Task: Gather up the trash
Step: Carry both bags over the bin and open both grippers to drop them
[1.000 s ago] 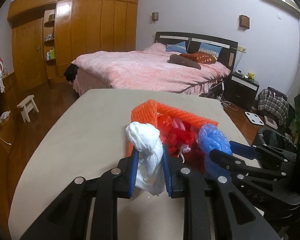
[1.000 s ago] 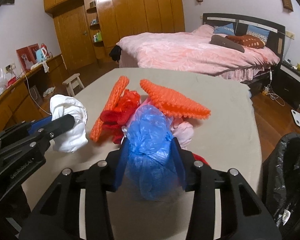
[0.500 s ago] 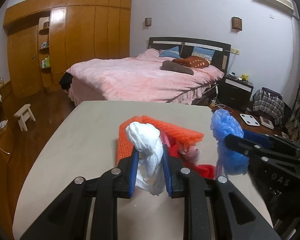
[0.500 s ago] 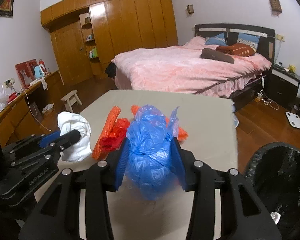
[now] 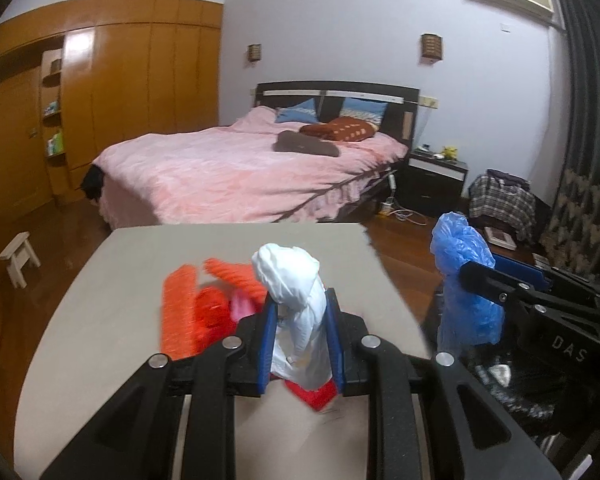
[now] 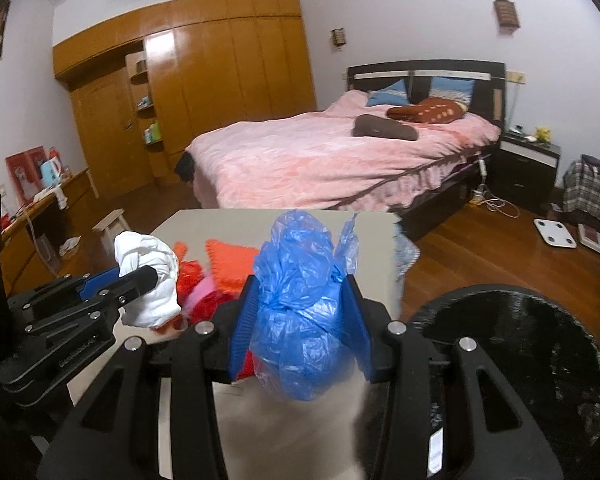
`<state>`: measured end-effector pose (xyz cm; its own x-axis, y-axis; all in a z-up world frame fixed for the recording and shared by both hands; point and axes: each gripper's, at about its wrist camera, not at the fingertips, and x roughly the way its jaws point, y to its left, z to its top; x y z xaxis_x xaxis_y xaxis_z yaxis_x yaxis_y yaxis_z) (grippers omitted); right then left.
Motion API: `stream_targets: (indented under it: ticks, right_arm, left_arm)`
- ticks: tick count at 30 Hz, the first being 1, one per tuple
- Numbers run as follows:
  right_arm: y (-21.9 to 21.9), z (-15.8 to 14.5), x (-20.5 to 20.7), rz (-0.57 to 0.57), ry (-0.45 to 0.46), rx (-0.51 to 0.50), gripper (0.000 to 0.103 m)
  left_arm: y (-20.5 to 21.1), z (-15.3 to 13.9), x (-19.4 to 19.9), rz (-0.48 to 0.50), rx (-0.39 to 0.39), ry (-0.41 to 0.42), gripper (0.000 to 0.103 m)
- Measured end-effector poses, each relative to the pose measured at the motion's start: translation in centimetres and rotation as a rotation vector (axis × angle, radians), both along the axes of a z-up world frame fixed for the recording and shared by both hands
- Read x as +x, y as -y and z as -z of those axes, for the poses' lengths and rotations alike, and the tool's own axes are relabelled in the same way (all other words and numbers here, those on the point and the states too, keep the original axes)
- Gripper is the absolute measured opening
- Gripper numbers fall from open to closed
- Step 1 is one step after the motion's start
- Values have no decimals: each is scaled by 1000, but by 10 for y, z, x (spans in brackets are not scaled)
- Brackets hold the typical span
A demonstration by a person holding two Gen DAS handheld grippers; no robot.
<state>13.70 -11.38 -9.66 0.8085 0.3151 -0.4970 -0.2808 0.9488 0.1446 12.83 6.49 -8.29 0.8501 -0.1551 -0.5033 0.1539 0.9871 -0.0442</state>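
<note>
My left gripper [image 5: 300, 336] is shut on a crumpled white bag [image 5: 296, 312] and holds it above the beige table [image 5: 100, 320]. My right gripper [image 6: 300, 320] is shut on a crumpled blue plastic bag [image 6: 300, 312], raised near the table's right edge. The blue bag also shows in the left wrist view [image 5: 466, 280], and the white bag in the right wrist view [image 6: 150, 280]. Orange foam netting [image 5: 180, 308] and red and pink plastic scraps [image 5: 212, 312] lie on the table behind the white bag. A black-lined trash bin [image 6: 520, 340] stands on the floor right of the table.
A bed with a pink cover [image 5: 240, 172] stands beyond the table. A wooden wardrobe [image 5: 120, 100] fills the left wall. A small stool [image 5: 18, 256] stands on the floor at left. A nightstand [image 5: 432, 180], a scale [image 6: 554, 232] and clothes sit at right.
Both grippers have risen and drawn back from the pile with their bags. The right gripper has moved right, toward the bin, and the pile now lies farther off.
</note>
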Motion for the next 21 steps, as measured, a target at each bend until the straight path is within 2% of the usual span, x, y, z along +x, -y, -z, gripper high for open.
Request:
stream_targets:
  ticks: [11,21]
  right_arm:
    - [74,0,-19,150,12,-19,41]
    - [148,13,-35,316,-7,-34,41]
  left_arm:
    - [70,-7,5,147,-14,7,23]
    - [139,-9,14,290,-21,28,23]
